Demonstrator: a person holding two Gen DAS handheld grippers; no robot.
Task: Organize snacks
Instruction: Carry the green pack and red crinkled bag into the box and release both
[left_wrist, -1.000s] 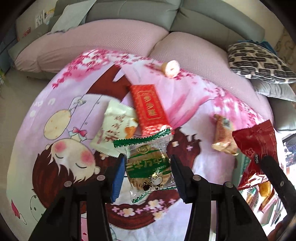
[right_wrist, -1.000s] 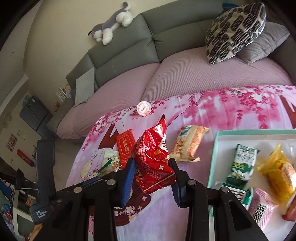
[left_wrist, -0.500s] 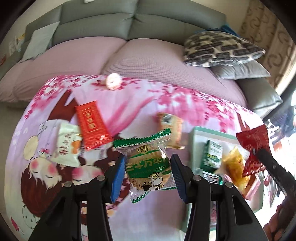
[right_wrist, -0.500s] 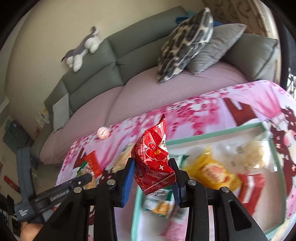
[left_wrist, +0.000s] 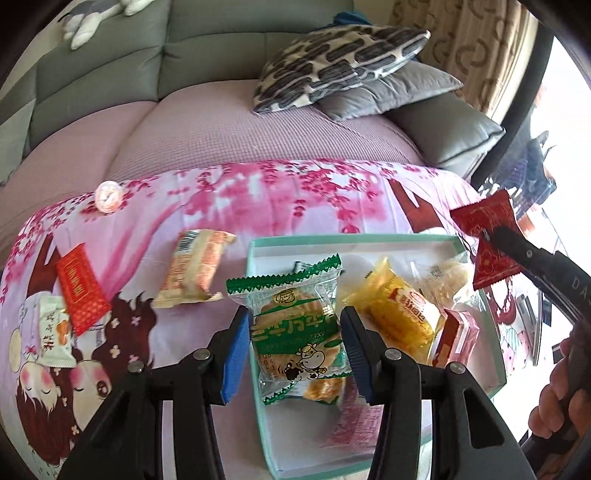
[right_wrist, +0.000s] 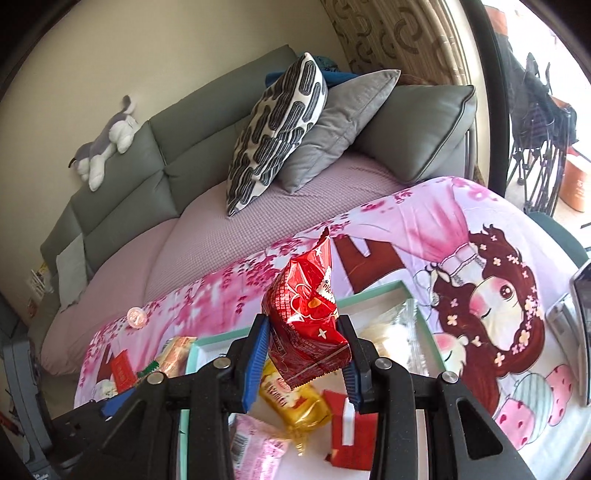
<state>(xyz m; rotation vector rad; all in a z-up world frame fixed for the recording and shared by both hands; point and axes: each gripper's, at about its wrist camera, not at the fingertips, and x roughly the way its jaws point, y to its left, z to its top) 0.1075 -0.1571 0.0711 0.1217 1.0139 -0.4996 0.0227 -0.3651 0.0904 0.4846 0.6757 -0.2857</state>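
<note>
My left gripper (left_wrist: 291, 334) is shut on a clear, green-edged cracker packet (left_wrist: 295, 325), held above the left part of the teal-rimmed white box (left_wrist: 332, 240). My right gripper (right_wrist: 303, 352) is shut on a puffy red snack bag (right_wrist: 306, 325) above the same box (right_wrist: 369, 295); that bag (left_wrist: 487, 240) and the right gripper (left_wrist: 517, 247) also show over the box's right rim in the left wrist view. Several snacks lie in the box, among them a yellow packet (left_wrist: 399, 314), a red-and-white carton (right_wrist: 351, 432) and a pink packet (right_wrist: 255, 450).
On the pink cartoon cloth (left_wrist: 258, 199) left of the box lie an orange-and-cream packet (left_wrist: 192, 269), a flat red packet (left_wrist: 79, 291), a small white packet (left_wrist: 53, 332) and a round wrapped candy (left_wrist: 108, 196). A sofa with cushions (left_wrist: 332, 70) runs behind. A phone-like device (right_wrist: 580, 332) lies at the right.
Both grippers have swung right with their packets, from over the loose snacks on the cloth to above the box. The box now fills the middle of both views.
</note>
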